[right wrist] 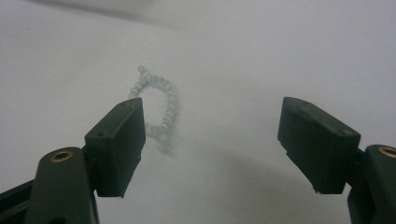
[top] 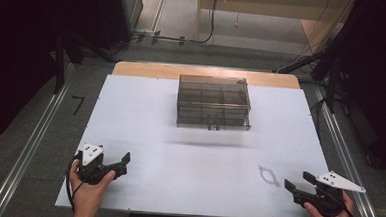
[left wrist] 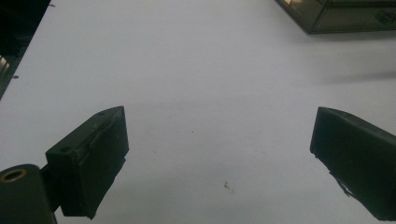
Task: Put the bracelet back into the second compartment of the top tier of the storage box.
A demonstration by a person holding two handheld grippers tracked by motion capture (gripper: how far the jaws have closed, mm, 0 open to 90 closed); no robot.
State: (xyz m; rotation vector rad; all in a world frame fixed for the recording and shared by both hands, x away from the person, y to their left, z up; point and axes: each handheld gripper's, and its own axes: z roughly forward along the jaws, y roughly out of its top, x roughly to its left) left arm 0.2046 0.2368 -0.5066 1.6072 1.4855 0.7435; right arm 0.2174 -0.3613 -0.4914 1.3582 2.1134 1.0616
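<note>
Two hand-held grippers are waiting at the lower corners of the high view, over a white tabletop (top: 179, 138) that is taking up most of the middle of the frame. Sitting at the upper centre of that tabletop is a smoky, see-through compartment box (top: 214, 102), its inner dividers showing through the lid, which looks to be closed, though that is hard to tell. Next in size, the left hand-held gripper (top: 118, 165) is resting at the lower left with its jaws standing wide apart and nothing between them; in the left gripper view they are framing bare white surface, with a corner of the box at the upper right. The right hand-held gripper (top: 297, 183) is sitting at the lower right, jaws likewise spread wide and empty. Smallest of all, a bead bracelet (top: 269, 175) of pale, translucent beads is lying flat on the tabletop just left of the right hand-held gripper, well apart from the box; in the right gripper view it is showing just above the left jaw, off-centre and partly hidden behind it. Judging from this, the reach for the bracelet is just beginning. The next move is calling for swinging the right hand-held gripper leftward until the beads lie between the jaws, lowering to the surface, then closing gently on the thin strand.
</note>
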